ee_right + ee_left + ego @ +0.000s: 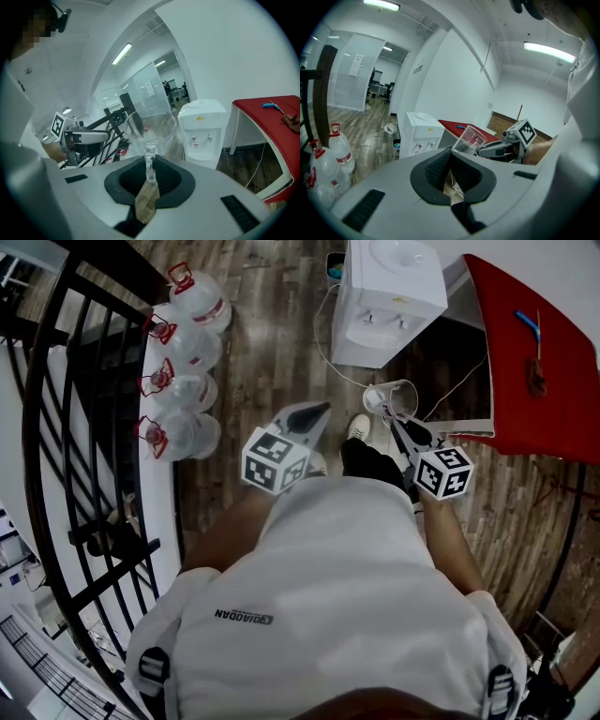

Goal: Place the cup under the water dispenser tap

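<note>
Two grippers show in the head view. My left gripper (317, 412) has its fingers together, holding nothing. My right gripper (386, 414) holds a clear plastic cup (394, 395) above the wood floor (272, 324), near the front of the white water dispenser (389, 296) and not yet under its taps.

Left gripper view: the fingertips meet on nothing, and the cup sits tilted beyond them.

Right gripper view: my fingers are clamped on the cup's wall. The dispenser stands beyond, to the right.
</note>
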### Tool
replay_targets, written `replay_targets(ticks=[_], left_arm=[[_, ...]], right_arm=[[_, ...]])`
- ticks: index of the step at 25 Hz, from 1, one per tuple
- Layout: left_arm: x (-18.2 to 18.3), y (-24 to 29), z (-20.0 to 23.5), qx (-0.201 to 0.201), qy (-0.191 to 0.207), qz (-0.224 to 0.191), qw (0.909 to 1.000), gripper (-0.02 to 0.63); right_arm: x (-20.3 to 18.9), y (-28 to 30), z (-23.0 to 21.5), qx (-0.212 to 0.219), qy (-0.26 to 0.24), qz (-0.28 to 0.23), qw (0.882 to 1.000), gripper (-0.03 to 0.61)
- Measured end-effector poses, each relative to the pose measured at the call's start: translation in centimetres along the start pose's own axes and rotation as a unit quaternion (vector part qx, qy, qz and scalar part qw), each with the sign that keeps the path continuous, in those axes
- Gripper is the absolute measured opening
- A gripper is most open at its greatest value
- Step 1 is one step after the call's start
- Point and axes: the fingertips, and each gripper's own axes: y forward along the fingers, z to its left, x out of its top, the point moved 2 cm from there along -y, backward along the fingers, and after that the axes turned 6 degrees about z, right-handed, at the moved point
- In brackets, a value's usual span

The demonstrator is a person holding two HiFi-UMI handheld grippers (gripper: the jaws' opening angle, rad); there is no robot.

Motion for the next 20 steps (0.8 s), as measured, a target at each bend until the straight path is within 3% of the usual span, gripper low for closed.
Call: replay_targets(ticks=[13,20], left_arm=[[0.8,2.7,5.9,0.058,-0.013,0.022,0.9980,-0.003],[2.0,7.6,9.7,0.071,-0.032,0.044,0.9960,-0.003]], right_arm=[[0.9,8.7,-6.6,-0.030,-0.053,0.047,0.997,0.051],[0.1,14.8,-12.3,-0.042,-0.025,0.085,0.995,0.051]])
